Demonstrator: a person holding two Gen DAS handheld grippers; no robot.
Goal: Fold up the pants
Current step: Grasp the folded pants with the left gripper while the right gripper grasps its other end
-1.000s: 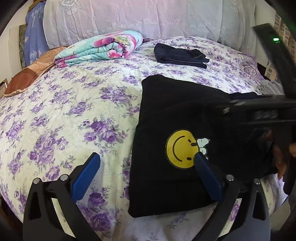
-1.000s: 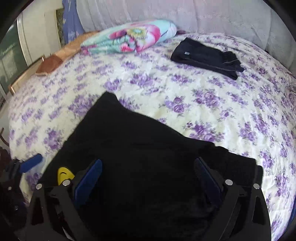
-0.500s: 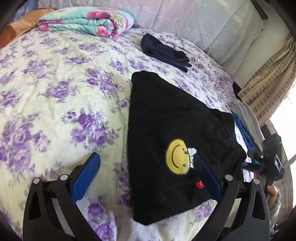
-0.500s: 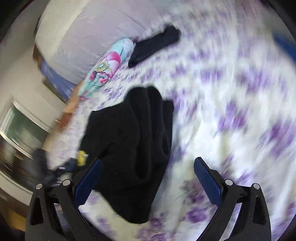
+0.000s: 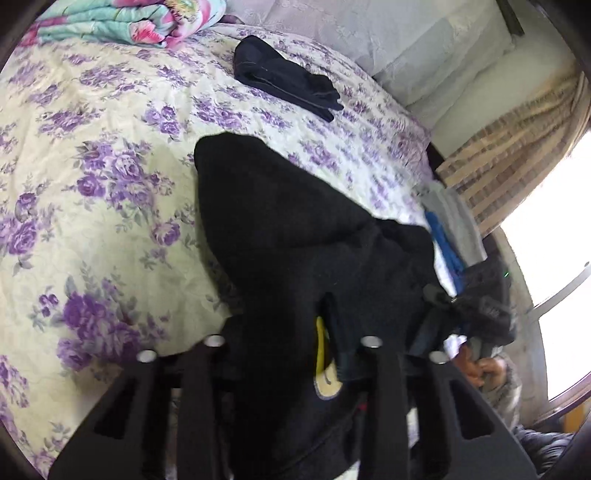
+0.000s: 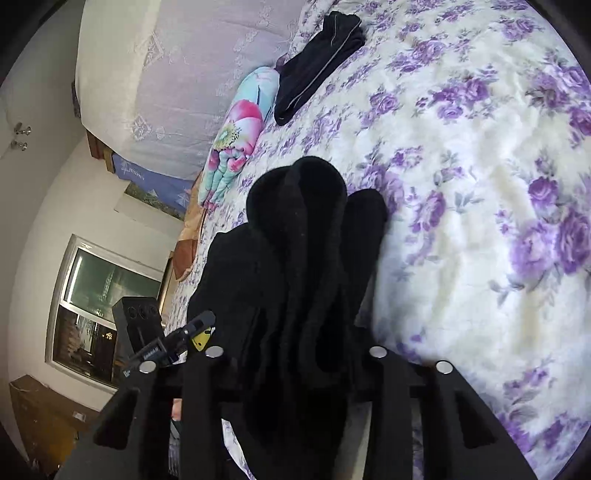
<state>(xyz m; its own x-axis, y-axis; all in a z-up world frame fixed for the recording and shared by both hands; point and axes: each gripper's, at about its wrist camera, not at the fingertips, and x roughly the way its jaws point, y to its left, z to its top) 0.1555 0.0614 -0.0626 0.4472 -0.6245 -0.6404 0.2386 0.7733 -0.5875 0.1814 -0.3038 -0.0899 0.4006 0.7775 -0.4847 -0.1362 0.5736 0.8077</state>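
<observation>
Lying beyond the black pants (image 5: 295, 229): folded dark garment (image 5: 288, 83), floral quilt (image 5: 122, 22).

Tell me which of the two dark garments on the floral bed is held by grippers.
The black fleece pants with the yellow smiley patch, bunched in both grippers. The other dark folded garment lies untouched near the headboard.

Both wrist views close over black pants (image 5: 295, 236), sharing floral bed (image 5: 92, 206)

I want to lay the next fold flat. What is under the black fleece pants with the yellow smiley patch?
Under the black fleece pants lies the purple floral bedspread. Whatever lies directly beneath the fabric is covered and cannot be seen.
</observation>
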